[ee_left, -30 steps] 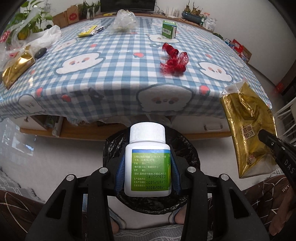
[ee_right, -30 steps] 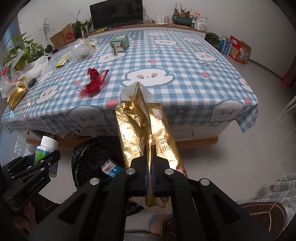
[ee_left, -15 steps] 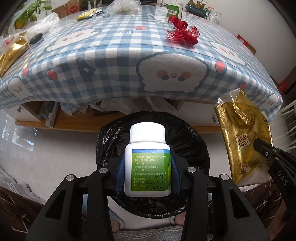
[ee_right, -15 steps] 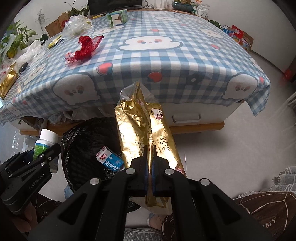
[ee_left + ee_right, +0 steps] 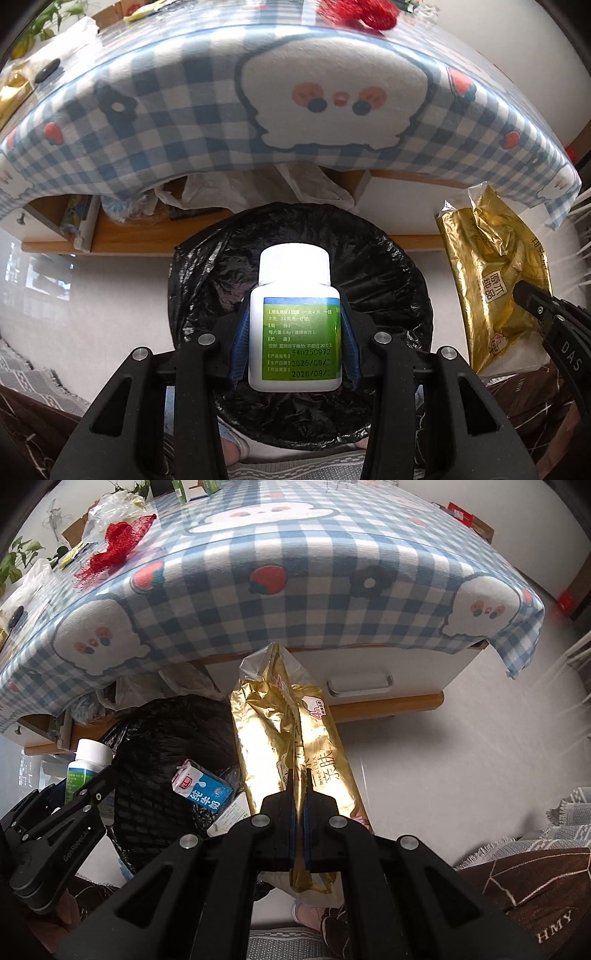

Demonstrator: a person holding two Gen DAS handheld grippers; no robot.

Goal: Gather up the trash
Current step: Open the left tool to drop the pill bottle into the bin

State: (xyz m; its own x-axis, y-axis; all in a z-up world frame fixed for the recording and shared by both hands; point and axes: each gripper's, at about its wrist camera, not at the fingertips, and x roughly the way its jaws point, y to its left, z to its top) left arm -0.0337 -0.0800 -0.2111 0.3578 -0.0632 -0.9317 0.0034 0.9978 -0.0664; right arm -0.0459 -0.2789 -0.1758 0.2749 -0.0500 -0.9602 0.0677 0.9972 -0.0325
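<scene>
My left gripper [image 5: 294, 332] is shut on a white pill bottle [image 5: 294, 325] with a green label, held upright right above the open black trash bag [image 5: 384, 280]. My right gripper [image 5: 300, 805] is shut on a crinkled gold foil packet [image 5: 280, 738], held beside the bag's right rim; the packet also shows in the left wrist view [image 5: 487, 273]. In the right wrist view the bag [image 5: 155, 738] holds a blue-and-white milk carton [image 5: 203, 786], and the left gripper [image 5: 70, 805] with the bottle [image 5: 85, 764] is at the bag's left.
The table with a blue checked cloth [image 5: 295, 572] overhangs the bag. On it lie red mesh netting [image 5: 114, 546], clear plastic bags [image 5: 107, 509] and green boxes [image 5: 181, 487]. A shelf with clutter [image 5: 110, 218] sits under the table. White floor [image 5: 461, 746] lies to the right.
Both grippers have moved down and toward the trash bag, below the table edge. The bottle and the gold packet stay gripped. The bag fills more of both views.
</scene>
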